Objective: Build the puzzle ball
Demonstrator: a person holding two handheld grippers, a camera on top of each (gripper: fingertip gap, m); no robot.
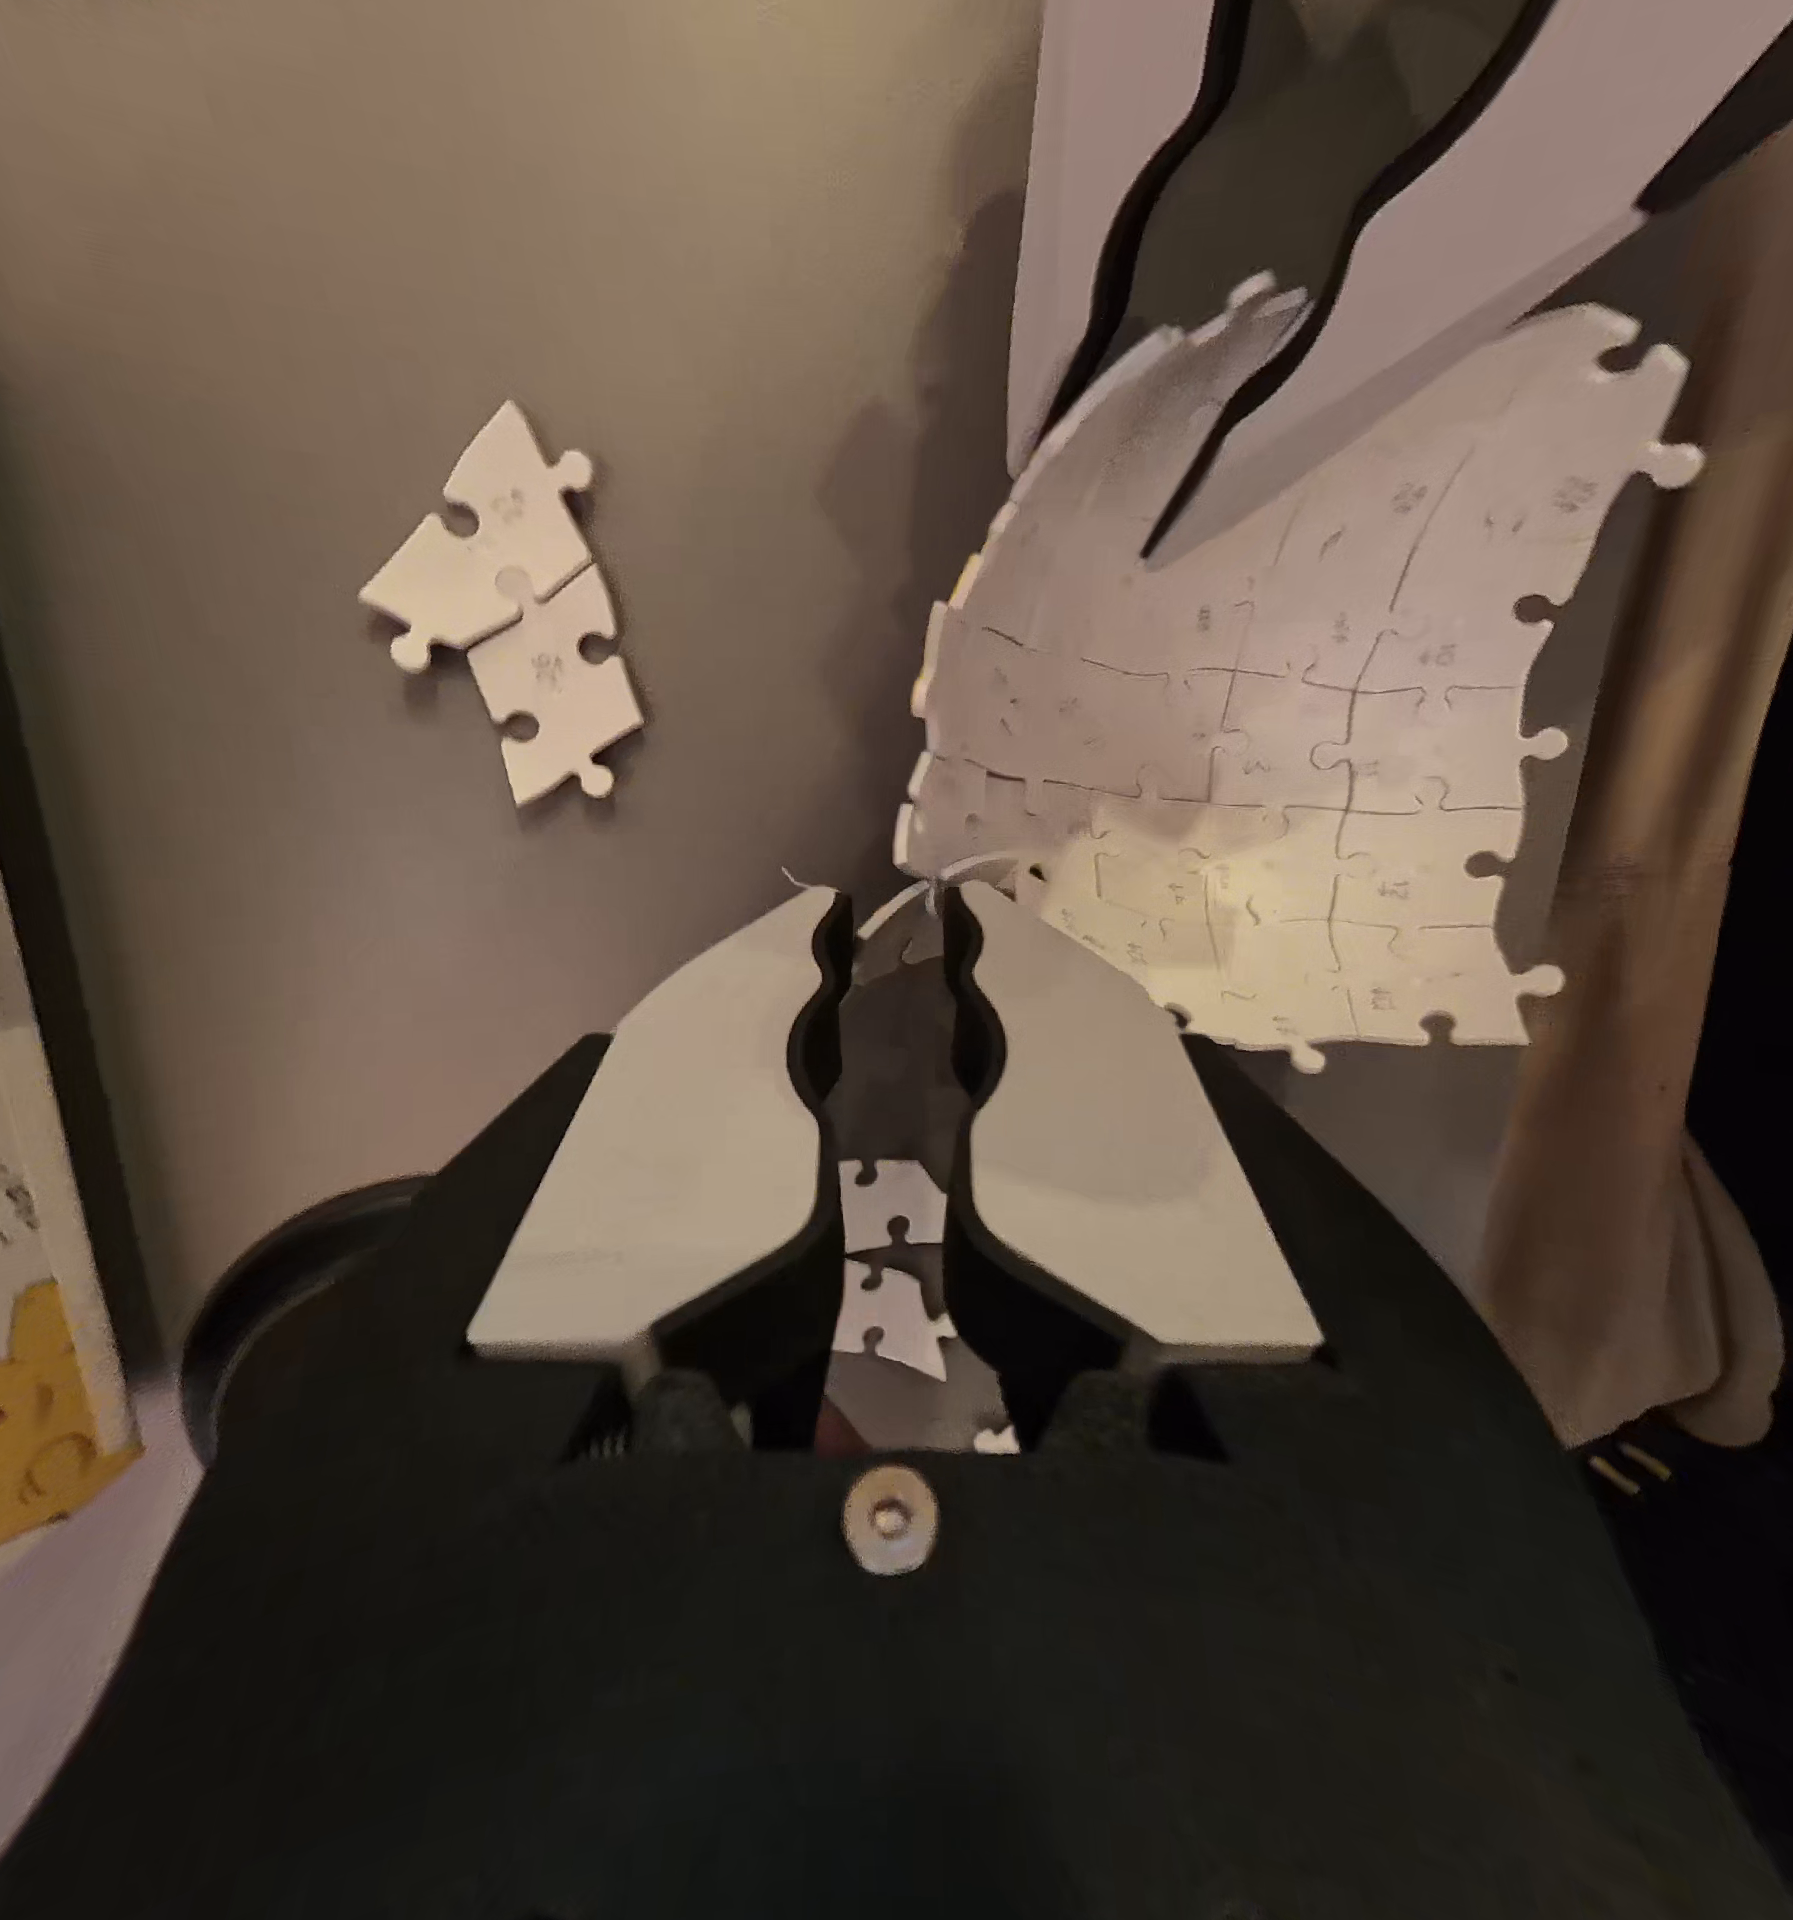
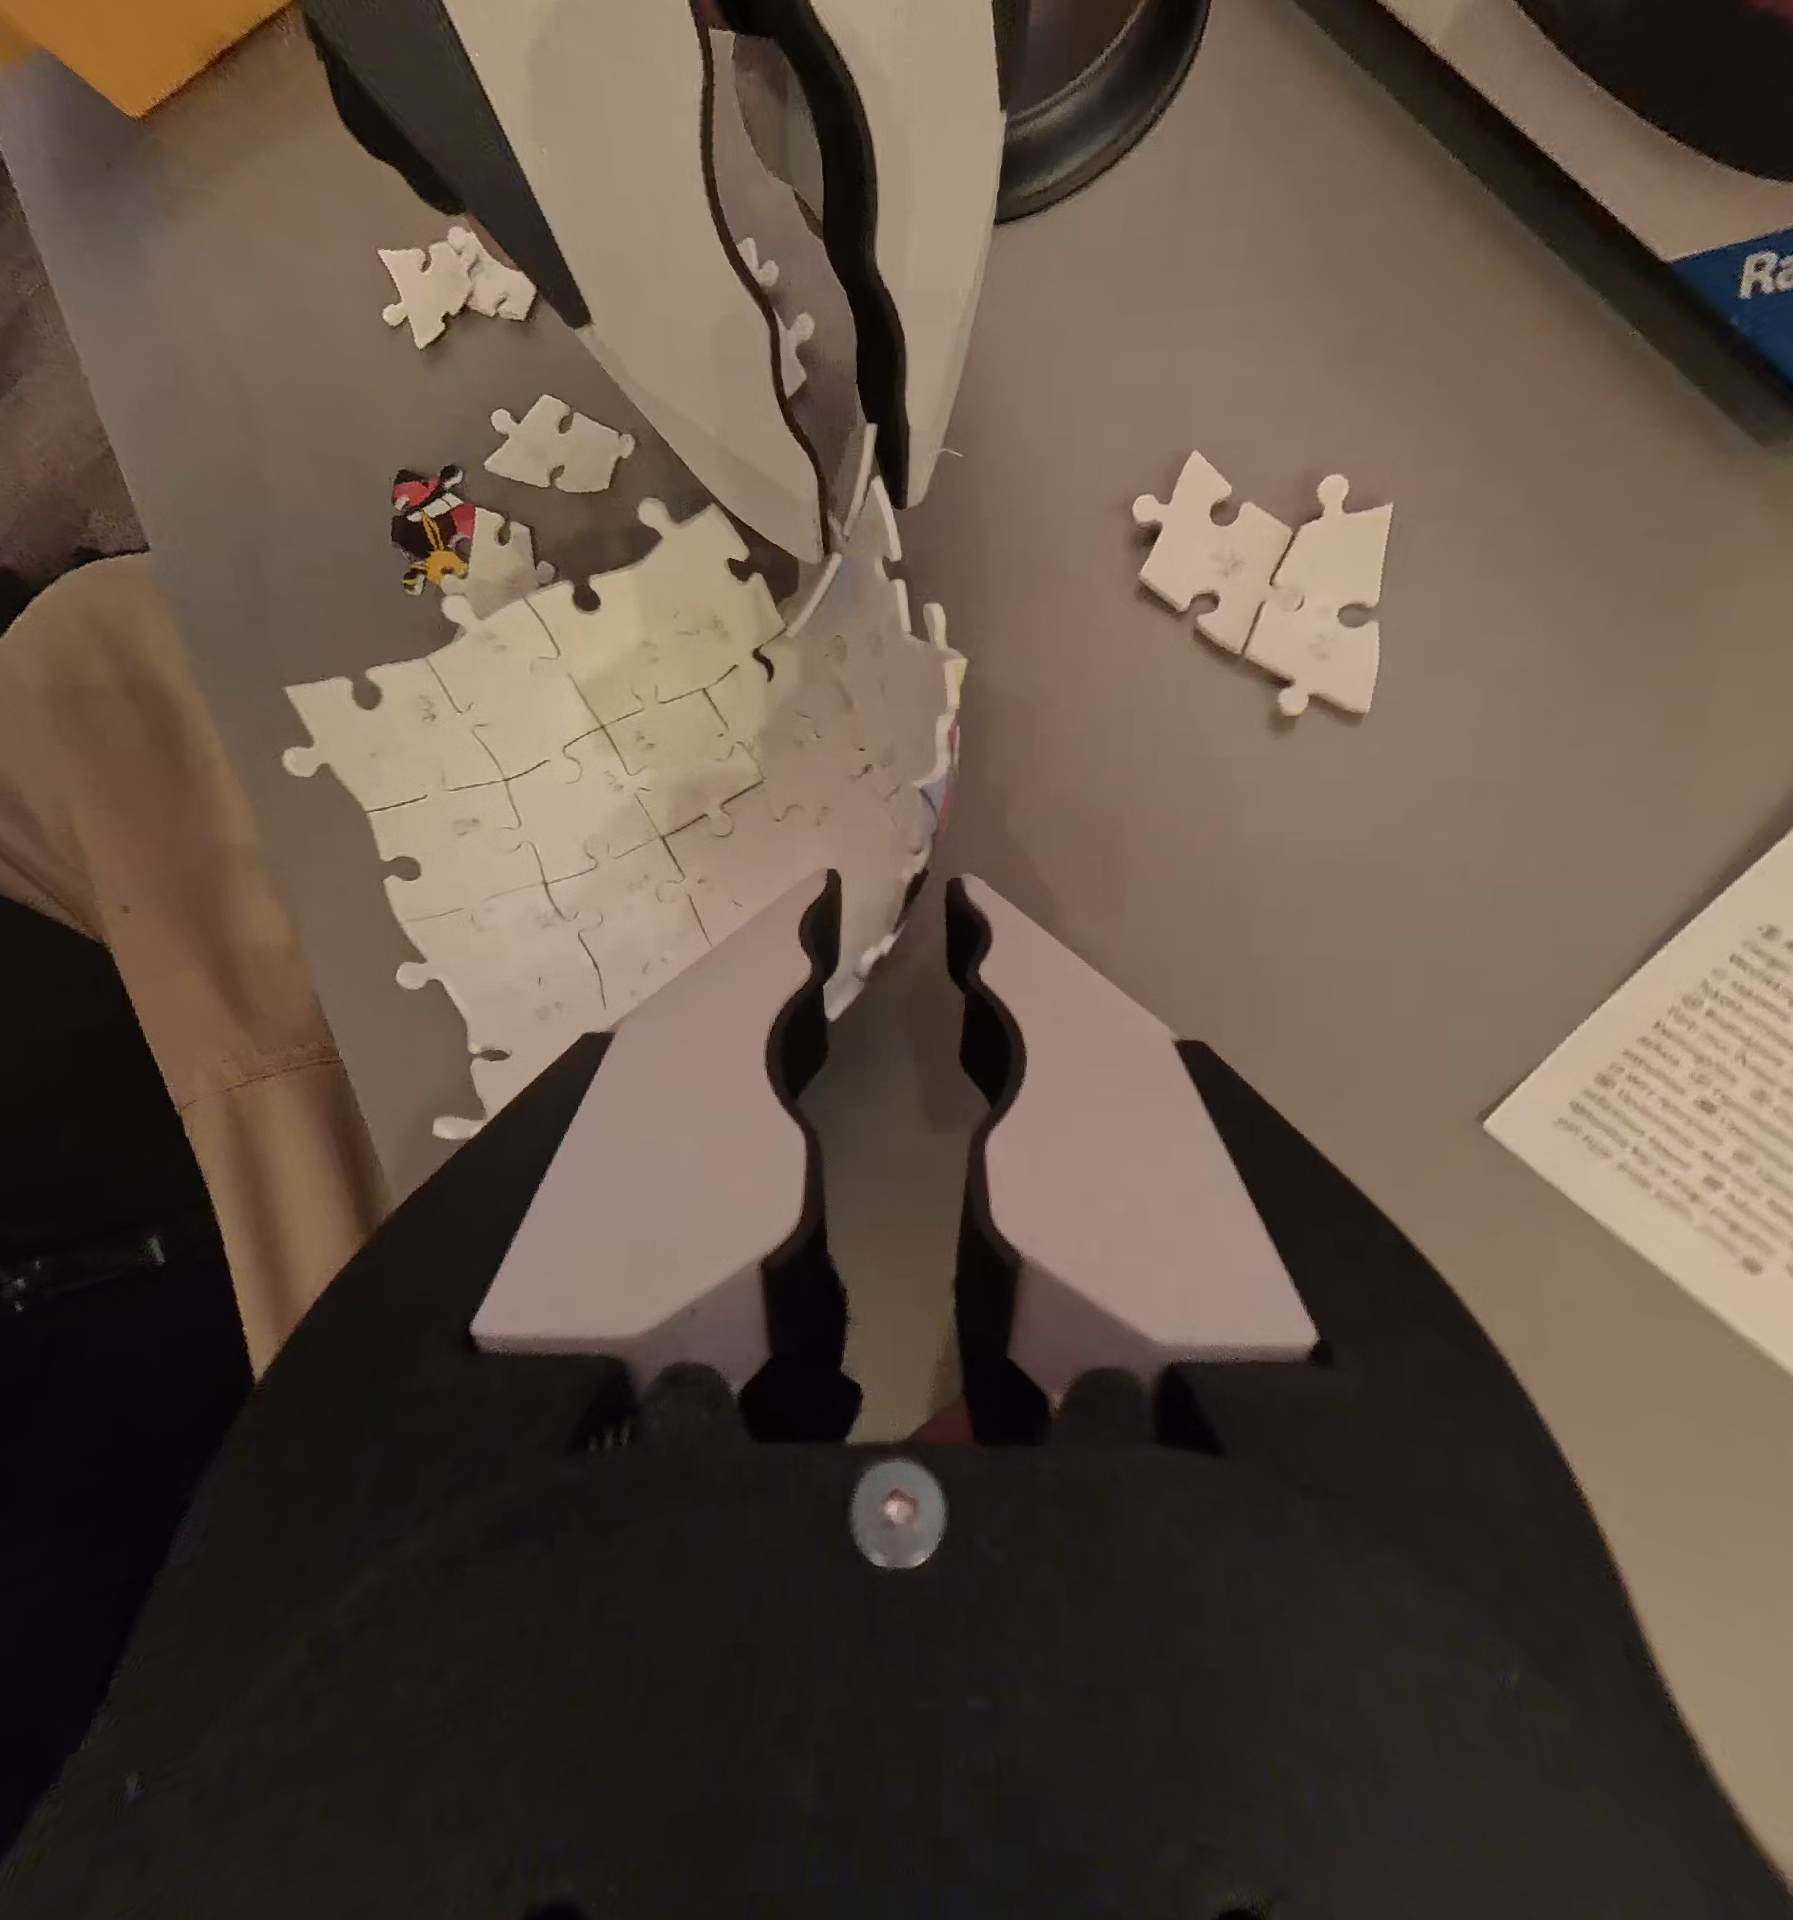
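A curved white puzzle shell (image 1: 1287, 727) of many joined pieces hangs above the grey table (image 1: 352, 260), blank side towards me. My left gripper (image 1: 897, 904) is shut on its lower left edge. My right gripper comes in from the top, and its fingers (image 1: 1391, 384) straddle the shell's upper edge. In the right wrist view my right gripper (image 2: 892, 894) is shut on the near rim of the shell (image 2: 580, 790), and the left gripper (image 2: 850, 499) pinches the far end. A joined cluster of pieces (image 1: 518, 613) lies on the table and also shows in the right wrist view (image 2: 1266, 582).
Loose pieces (image 2: 559, 447) and a coloured one (image 2: 430, 530) lie beyond the shell, more under my left gripper (image 1: 892, 1278). A black round object (image 2: 1089, 104), a blue box (image 2: 1754, 239) and a printed sheet (image 2: 1723, 1122) border the table. A person's beige clothing (image 1: 1650, 935) is close. The tips of one gripper are about 7 centimeters away from the tips of the other.
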